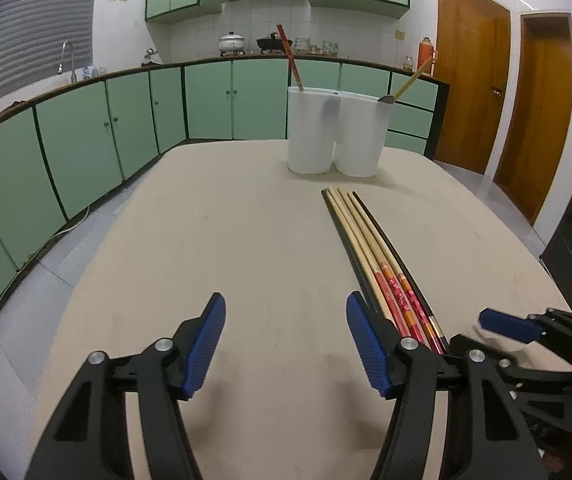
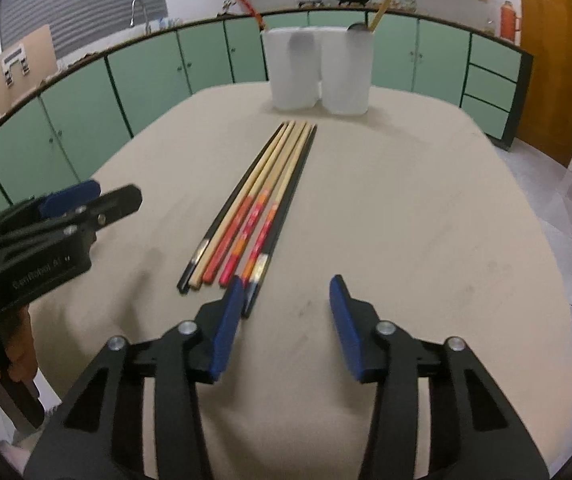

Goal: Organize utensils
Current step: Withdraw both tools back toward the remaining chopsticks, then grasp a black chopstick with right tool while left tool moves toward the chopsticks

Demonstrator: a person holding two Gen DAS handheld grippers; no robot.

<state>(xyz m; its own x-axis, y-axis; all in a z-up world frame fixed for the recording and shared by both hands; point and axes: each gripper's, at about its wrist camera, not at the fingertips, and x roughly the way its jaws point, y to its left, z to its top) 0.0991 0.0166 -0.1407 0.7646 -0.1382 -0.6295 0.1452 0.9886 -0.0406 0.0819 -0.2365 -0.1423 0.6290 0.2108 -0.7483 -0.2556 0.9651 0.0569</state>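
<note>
Table (image 1: 225,240): beige top, rounded edges, lying bare across the whole left and middle; floor showing past the left and right edges. Open room is lying left of the chopsticks and between them and the holder.

Chopsticks (image 2: 261,196): a bundle of long sticks lying side by side, touching, flat on the table, running from near the grippers toward the holder. Outer sticks black, inner ones pale wood with red and orange patterned handles. Tips are stopping short of the holder.

Utensil holder (image 1: 336,136): white, two rounded compartments joined, standing upright at the table's far end. A red stick (image 1: 290,58) is leaning out of the left compartment; a wooden-handled utensil (image 1: 412,80) is leaning out of the right one.

Left gripper (image 1: 286,344): jaws standing wide apart, holding nothing, hovering over bare table just left of the chopstick handles. White lettering is showing on its body in the right wrist view, too blurred to read.

Right gripper (image 2: 286,320): jaws spread apart, holding nothing; its left finger (image 2: 227,328) is overlapping the near end of the outermost black stick in view, contact not clear.

Surroundings: green cabinets (image 1: 85,140) running along the far counter, a faucet (image 1: 67,60), pots (image 1: 231,42) on the stove, an orange thermos (image 1: 426,54), wooden doors (image 1: 470,92) at right.
</note>
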